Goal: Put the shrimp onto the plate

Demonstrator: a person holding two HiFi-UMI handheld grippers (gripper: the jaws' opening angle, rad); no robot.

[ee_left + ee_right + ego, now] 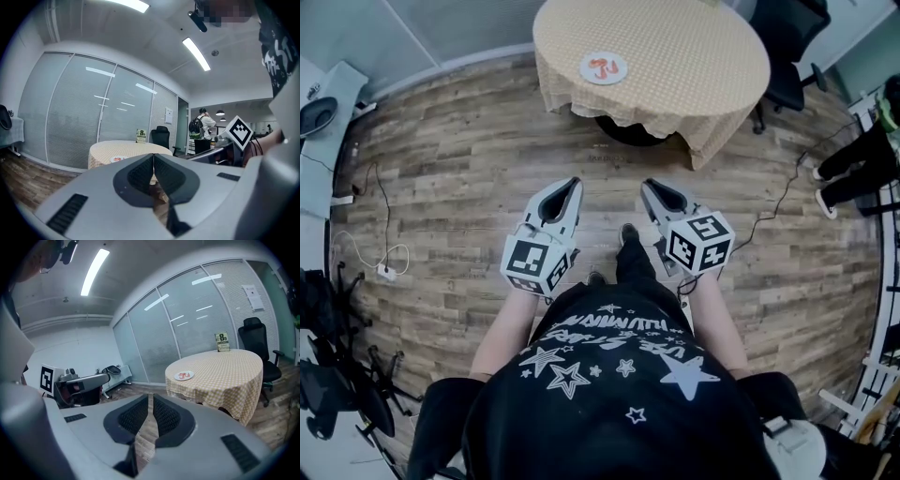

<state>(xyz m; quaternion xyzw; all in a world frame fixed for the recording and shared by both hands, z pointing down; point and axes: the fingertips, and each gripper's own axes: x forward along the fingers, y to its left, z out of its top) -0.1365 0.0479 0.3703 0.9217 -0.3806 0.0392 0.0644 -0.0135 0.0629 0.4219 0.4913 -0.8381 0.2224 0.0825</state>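
Head view: person (619,375) stands back from round table (675,56), a gripper in each hand.
Shrimp (601,66) lies on white plate (621,74) near the table's edge; left gripper (573,184) and right gripper (648,186) closed, empty, over wood floor (441,169).

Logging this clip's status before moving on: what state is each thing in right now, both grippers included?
left gripper: jaws together, nothing between them, held short of the table.
right gripper: jaws together, nothing between them.
shrimp: lying on the plate.
plate: flat on the table, near its edge.
table: covered with a checked cloth.
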